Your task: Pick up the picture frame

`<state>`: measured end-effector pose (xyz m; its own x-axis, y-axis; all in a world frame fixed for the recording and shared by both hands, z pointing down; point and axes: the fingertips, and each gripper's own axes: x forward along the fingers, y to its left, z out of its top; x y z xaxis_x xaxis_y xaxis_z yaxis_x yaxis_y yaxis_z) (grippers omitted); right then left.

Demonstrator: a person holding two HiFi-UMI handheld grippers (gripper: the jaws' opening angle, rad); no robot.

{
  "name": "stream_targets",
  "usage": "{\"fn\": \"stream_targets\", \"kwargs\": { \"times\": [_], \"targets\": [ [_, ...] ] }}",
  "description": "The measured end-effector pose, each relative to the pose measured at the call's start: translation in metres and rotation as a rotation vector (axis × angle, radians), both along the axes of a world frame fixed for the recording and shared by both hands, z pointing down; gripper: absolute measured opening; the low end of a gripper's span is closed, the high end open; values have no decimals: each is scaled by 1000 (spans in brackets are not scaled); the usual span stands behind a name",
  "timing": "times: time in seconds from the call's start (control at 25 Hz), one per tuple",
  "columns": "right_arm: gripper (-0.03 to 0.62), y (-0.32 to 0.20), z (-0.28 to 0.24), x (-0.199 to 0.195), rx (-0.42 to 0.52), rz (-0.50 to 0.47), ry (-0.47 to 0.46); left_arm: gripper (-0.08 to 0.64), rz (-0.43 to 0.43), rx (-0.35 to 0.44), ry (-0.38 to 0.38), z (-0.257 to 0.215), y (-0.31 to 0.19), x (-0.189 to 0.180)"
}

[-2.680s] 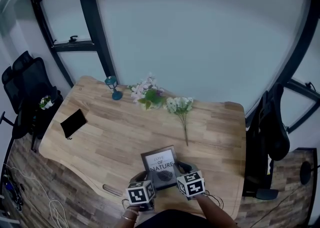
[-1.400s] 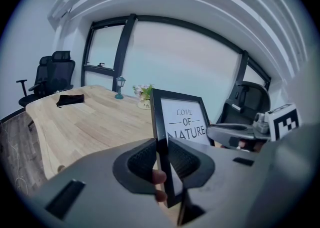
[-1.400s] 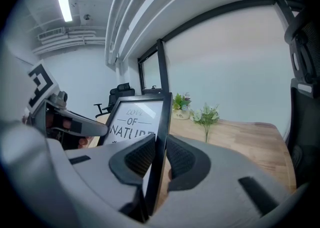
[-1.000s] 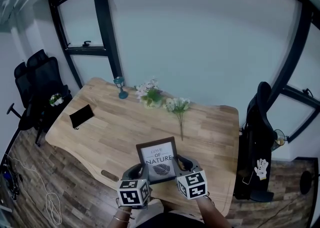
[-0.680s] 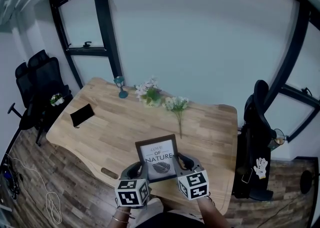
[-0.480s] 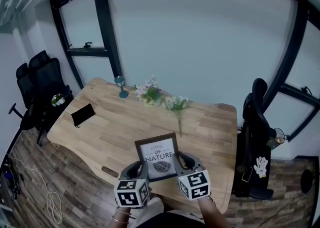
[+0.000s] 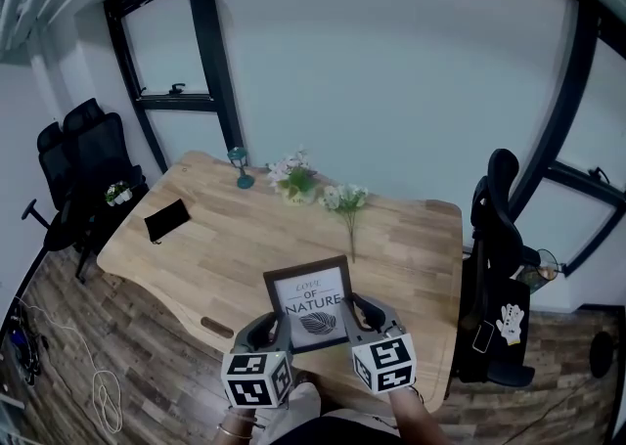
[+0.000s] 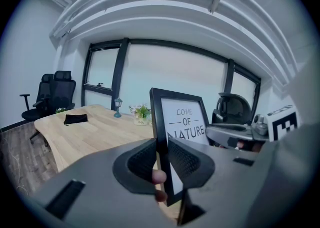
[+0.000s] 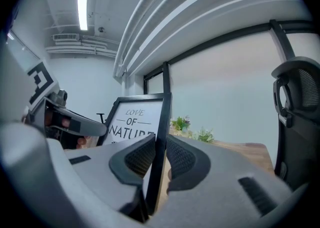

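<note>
A dark-framed picture frame (image 7: 311,301) with the print "LOVE OF NATURE" is held upright above the near edge of the wooden table (image 7: 225,247). My left gripper (image 7: 277,324) is shut on the frame's left edge (image 8: 159,122), its ribbed pads pressing both faces. The right gripper (image 7: 358,314) is shut on the frame's right edge (image 9: 161,122) in the same way. Both marker cubes sit low in the head view, below the frame.
At the table's far side stand a small teal lantern (image 7: 241,167) and two flower bunches (image 7: 296,179). A black pouch (image 7: 167,220) lies at the left. Black office chairs stand at the left (image 7: 86,164) and right (image 7: 494,238) of the table.
Both grippers have lifted the frame off the table and raised it further; it now stands more upright in the head view. The grip on both edges is unchanged.
</note>
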<state>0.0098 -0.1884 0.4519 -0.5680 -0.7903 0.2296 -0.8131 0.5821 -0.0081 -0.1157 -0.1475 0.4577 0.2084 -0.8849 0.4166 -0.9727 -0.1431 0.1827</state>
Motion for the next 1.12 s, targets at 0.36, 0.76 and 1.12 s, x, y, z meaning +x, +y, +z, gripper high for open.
{"fn": "stream_targets", "kwargs": {
  "times": [0.36,0.76,1.12],
  "targets": [
    [69,19,-16,8,43,-2,-18,67,-10,35,-5,-16,18,8],
    [69,36,-27,17,68,-10,-43,67,-26,55,-11,-29,35,16],
    [69,42,-38,31,97,-9,-50,67,-27,70,-23,-38,41,30]
  ]
}}
